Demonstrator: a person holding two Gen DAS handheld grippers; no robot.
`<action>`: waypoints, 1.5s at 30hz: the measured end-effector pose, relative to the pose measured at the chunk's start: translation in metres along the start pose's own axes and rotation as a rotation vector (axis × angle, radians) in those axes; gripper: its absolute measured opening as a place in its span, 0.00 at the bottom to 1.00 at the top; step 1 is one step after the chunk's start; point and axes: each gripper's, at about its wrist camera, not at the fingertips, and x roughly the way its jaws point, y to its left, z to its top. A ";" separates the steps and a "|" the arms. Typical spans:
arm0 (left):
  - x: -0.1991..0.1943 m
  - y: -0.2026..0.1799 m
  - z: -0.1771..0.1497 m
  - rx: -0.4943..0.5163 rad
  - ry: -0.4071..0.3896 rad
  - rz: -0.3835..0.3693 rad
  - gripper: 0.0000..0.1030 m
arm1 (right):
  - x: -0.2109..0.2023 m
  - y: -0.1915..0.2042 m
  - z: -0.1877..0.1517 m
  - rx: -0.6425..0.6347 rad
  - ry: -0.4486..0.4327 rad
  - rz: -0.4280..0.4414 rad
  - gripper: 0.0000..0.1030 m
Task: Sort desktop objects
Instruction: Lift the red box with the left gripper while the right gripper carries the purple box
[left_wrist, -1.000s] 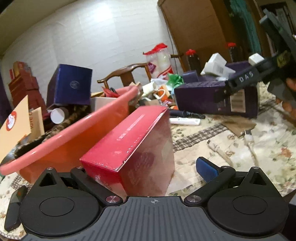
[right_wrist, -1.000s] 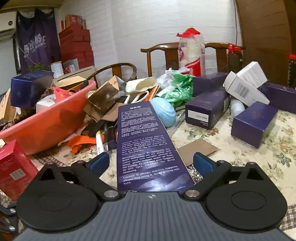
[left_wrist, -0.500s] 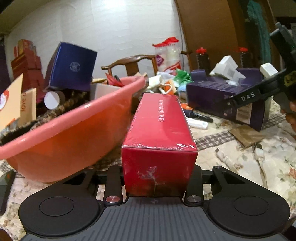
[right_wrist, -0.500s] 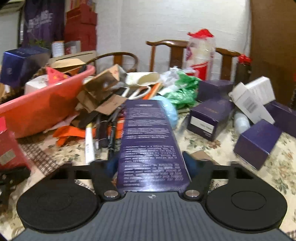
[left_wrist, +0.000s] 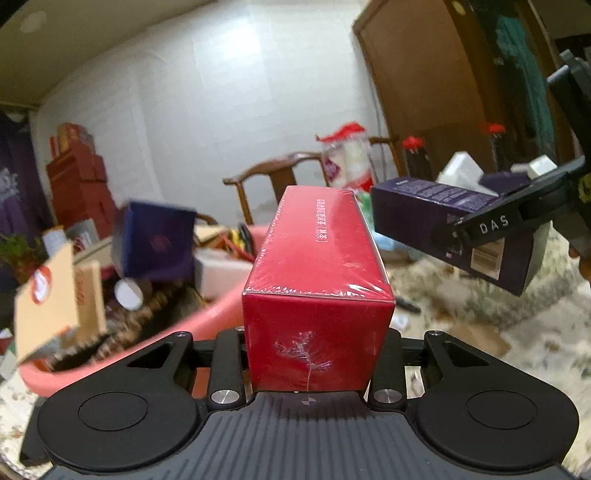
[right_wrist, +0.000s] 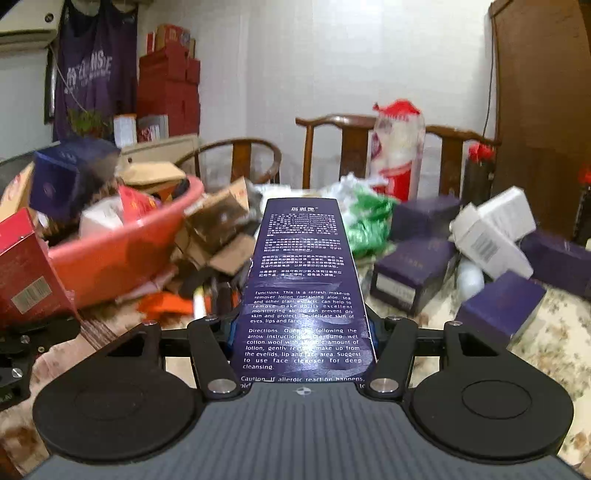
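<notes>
Left wrist view has my left hand-held gripper (left_wrist: 317, 354) pinching a red box (left_wrist: 317, 266) wrapped in clear film. Its near end sits between the fingers, and the box runs away from the camera, raised clear of the tabletop (left_wrist: 517, 332). To the left and below it lies a pink basin (left_wrist: 177, 332) filled with cardboard and a dark blue box (left_wrist: 159, 240). At the right of this view my right hand-held gripper (left_wrist: 491, 225) shows from the side, pinching a long purple box (left_wrist: 436, 214) that hangs in the air above the flowered cloth.

From the right wrist view, the same purple box (right_wrist: 306, 288) lies lengthwise between the fingers of the right hand-held gripper (right_wrist: 303, 332), printed side up, its far end pointing at the wooden chairs (right_wrist: 332, 147). Both sides of it are pressed by the pads. At the far left edge the red box (right_wrist: 26, 273) shows its barcode side, with the pink basin (right_wrist: 122, 254) just behind it. Loose cardboard scraps (right_wrist: 221, 236) are piled beside the basin. On the right, several purple boxes (right_wrist: 417, 269) and white boxes (right_wrist: 491, 232) lie scattered on the tabletop (right_wrist: 546, 332). A green bag (right_wrist: 365, 221) sits beyond the held box.
</notes>
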 end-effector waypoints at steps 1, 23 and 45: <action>-0.003 0.000 0.004 -0.007 -0.008 0.005 0.33 | -0.003 0.002 0.004 -0.003 -0.015 0.001 0.61; -0.031 0.145 0.105 -0.117 -0.104 0.233 0.35 | 0.035 0.101 0.116 0.014 -0.137 0.280 0.61; 0.115 0.234 0.069 -0.290 0.210 0.206 0.36 | 0.149 0.128 0.130 0.105 -0.028 0.340 0.61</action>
